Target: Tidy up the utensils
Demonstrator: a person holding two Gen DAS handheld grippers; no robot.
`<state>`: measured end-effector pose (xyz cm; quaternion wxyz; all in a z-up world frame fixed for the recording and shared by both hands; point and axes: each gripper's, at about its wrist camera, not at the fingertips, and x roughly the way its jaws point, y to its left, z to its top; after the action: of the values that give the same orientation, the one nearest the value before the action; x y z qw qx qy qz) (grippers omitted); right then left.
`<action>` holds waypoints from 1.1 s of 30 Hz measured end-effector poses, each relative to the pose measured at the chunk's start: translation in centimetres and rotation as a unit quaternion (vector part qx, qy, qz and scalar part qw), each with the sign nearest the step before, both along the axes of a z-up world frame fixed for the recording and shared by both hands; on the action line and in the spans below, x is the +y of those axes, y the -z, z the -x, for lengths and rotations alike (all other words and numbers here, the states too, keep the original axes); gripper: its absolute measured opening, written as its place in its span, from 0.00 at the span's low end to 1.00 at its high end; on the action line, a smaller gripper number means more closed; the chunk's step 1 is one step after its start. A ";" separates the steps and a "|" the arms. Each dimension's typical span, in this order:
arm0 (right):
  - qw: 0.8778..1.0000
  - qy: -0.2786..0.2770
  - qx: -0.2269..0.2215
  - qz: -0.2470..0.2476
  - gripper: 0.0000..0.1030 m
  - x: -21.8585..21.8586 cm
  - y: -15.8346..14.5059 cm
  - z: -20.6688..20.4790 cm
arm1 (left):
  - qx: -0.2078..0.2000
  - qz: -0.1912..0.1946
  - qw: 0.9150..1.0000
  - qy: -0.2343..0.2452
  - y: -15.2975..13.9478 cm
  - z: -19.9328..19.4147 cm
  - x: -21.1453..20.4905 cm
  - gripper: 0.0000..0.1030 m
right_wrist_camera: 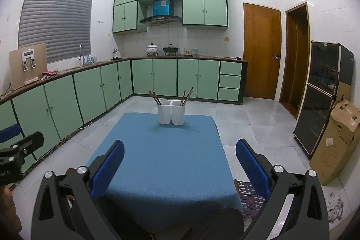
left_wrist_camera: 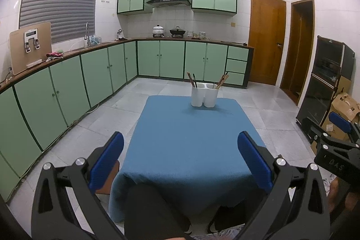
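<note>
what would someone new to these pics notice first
Probably the white two-compartment utensil holder standing at the far end of the blue-covered table, with brown chopsticks leaning out of both compartments. Next, the left gripper and right gripper in the foreground, jaws wide open and empty. Behind runs a wall of mint-green cabinets.

A two-cup holder stands at the far end of a cloth-covered table, chopsticks leaning in each cup. Behind it, cabinets line the far and left walls; a door stands to the right.
</note>
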<state>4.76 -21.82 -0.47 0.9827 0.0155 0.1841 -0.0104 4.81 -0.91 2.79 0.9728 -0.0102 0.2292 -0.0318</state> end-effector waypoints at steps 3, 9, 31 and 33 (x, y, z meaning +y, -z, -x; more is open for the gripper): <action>1.000 0.000 0.000 0.000 0.94 0.0 -0.1 0.0 | -0.002 0.003 1.000 0.003 0.0 0.0 0.1 0.95; 1.000 0.004 -0.003 -0.003 0.94 -0.4 -0.2 0.0 | -0.003 0.001 1.000 0.000 0.1 0.0 0.4 0.95; 1.000 0.005 -0.006 -0.003 0.94 -0.6 -0.1 0.2 | -0.002 0.002 1.000 0.001 0.3 0.1 0.3 0.95; 1.000 0.005 -0.006 -0.003 0.94 -0.6 -0.1 0.2 | -0.002 0.002 1.000 0.002 0.3 0.0 0.3 0.95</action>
<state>4.55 -22.45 -0.37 0.9838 0.0196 0.1778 -0.0149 4.77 -0.60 2.51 0.9731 -0.0116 0.2274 -0.0342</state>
